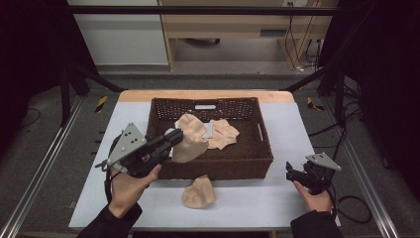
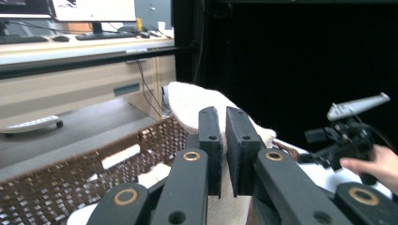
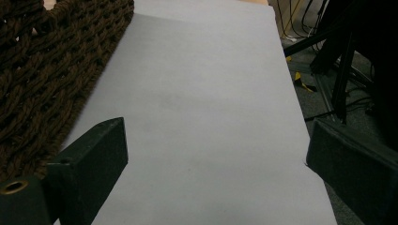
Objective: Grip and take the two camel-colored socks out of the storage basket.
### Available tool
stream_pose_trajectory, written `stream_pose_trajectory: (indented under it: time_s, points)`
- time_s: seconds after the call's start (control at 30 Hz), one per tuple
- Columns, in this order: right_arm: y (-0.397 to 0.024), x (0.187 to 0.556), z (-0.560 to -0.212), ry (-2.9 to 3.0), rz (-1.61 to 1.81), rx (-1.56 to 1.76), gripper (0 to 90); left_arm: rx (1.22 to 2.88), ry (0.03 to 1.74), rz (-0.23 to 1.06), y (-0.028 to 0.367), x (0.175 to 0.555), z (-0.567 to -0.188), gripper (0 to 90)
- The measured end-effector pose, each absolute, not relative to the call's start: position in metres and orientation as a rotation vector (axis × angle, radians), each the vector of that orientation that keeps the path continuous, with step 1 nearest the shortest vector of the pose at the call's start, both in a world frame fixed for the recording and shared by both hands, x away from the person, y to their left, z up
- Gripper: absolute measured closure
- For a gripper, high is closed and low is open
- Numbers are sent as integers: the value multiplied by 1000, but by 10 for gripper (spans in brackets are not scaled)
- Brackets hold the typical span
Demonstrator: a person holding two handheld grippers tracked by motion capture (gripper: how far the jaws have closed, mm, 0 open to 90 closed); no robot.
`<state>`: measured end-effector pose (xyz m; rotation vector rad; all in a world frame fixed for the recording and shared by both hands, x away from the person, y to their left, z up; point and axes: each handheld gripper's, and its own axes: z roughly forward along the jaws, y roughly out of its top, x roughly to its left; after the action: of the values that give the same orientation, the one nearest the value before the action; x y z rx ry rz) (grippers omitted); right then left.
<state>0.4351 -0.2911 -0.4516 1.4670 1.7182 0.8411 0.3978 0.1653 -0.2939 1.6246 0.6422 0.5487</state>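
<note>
Left gripper point(image 1: 174, 137): held over the near left part of the basket, jaws pointing toward the basket's middle; its grey three-cornered plate faced up and a hand point(image 1: 130, 186) gripped it from below.
Left jaws: drawn narrow and clamped on a beige cloth piece point(image 1: 190, 140); in the left gripper view the two black pads pinched the fabric point(image 2: 197, 105), which rose above them and draped over the far side.
Held cloth piece: lifted inside the basket, hanging from the jaws above the basket floor, its lower end near the front wall.
Basket point(image 1: 218, 167): dark brown wicker, rectangular, standing at the middle of the tabletop; its woven wall point(image 2: 94, 171) showed below the jaws in the left gripper view, and a corner of it point(image 3: 42, 61) in the right gripper view.
Second cloth piece point(image 1: 224, 133): beige, lying flat on the basket floor, right of the held one and close beside it.
Third cloth piece point(image 1: 199, 192): beige, crumpled on the tabletop just in front of the basket's front wall, outside it.
White item point(image 1: 209, 130): small, flat, in the basket between the two cloth pieces; too small to identify.
Right gripper point(image 1: 292, 172): at the near right of the tabletop, well apart from the basket, held by a hand point(image 1: 314, 201); also seen far off at point(image 2: 328, 150).
Right jaws: spread wide, nothing between them, bare surface below.
Tabletop point(image 3: 206, 93): covered in a pale grey sheet.
</note>
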Motion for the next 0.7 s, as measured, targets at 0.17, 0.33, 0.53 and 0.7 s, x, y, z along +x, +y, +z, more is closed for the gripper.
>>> stream_pose_trajectory:
  time_s: [0.17, 0.33, 0.53, 0.7]
  points:
    - [-291, 435, -452, 1718, 842, 1464, 60, 1651, 642, 514, 165, 388, -313, 846]
    - [-290, 434, -452, 1720, 842, 1465, 61, 1706, 644, 476, 164, 380, -335, 846]
    - [-290, 434, -452, 1724, 842, 1464, 62, 1777, 652, 426, 158, 374, -363, 846]
    - [-290, 434, -453, 1726, 839, 1471, 62, 1813, 692, 389, 158, 376, -384, 846]
